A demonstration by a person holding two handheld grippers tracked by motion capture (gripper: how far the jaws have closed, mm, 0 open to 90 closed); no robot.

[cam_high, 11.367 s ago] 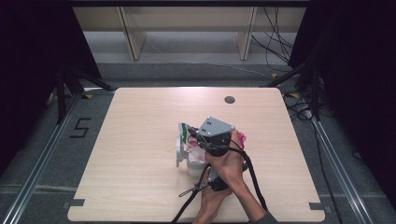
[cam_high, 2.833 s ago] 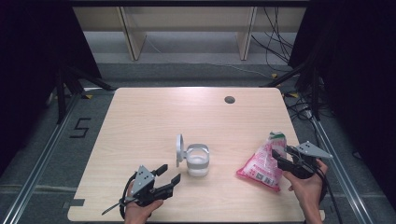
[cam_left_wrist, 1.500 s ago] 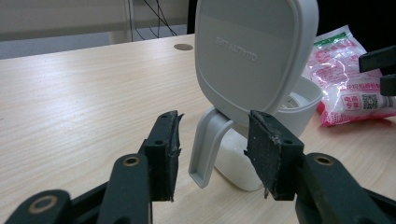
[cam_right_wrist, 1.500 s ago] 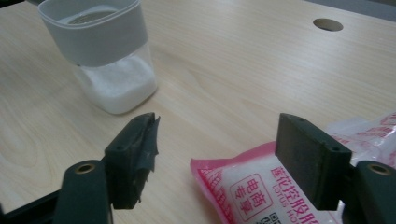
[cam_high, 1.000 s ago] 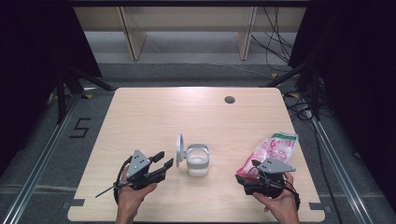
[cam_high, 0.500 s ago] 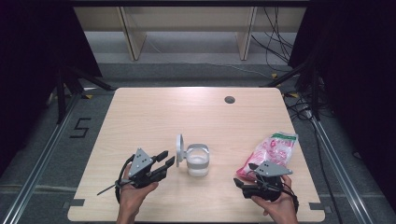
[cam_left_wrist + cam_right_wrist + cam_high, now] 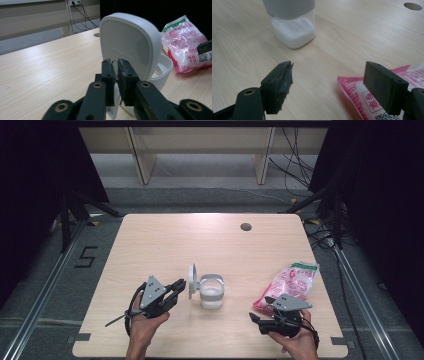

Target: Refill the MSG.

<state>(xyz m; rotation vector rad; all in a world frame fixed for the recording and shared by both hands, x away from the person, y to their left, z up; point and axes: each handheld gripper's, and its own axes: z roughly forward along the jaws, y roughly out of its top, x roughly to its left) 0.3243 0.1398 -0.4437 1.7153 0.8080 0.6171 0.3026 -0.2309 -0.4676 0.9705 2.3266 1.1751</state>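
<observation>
Floor marking (image 7: 86,256): "5" | pink bag (image 7: 287,285): print, QR code, unreadable | lid (image 7: 130,47): embossing illegible

A clear jar (image 7: 211,295) with a grey collar, part-filled with white granules, stands near the table's middle front. Its white hinged lid (image 7: 130,47) stands open, upright on the left.

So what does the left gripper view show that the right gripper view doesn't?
Left gripper view: the left gripper, its jaws having just been closing, now nearly shut at the edge of the jar's raised lid, and the jar's open rim.
Right gripper view: the right gripper open, and white powder in the jar.
Both: jar, pink bag, table.
</observation>
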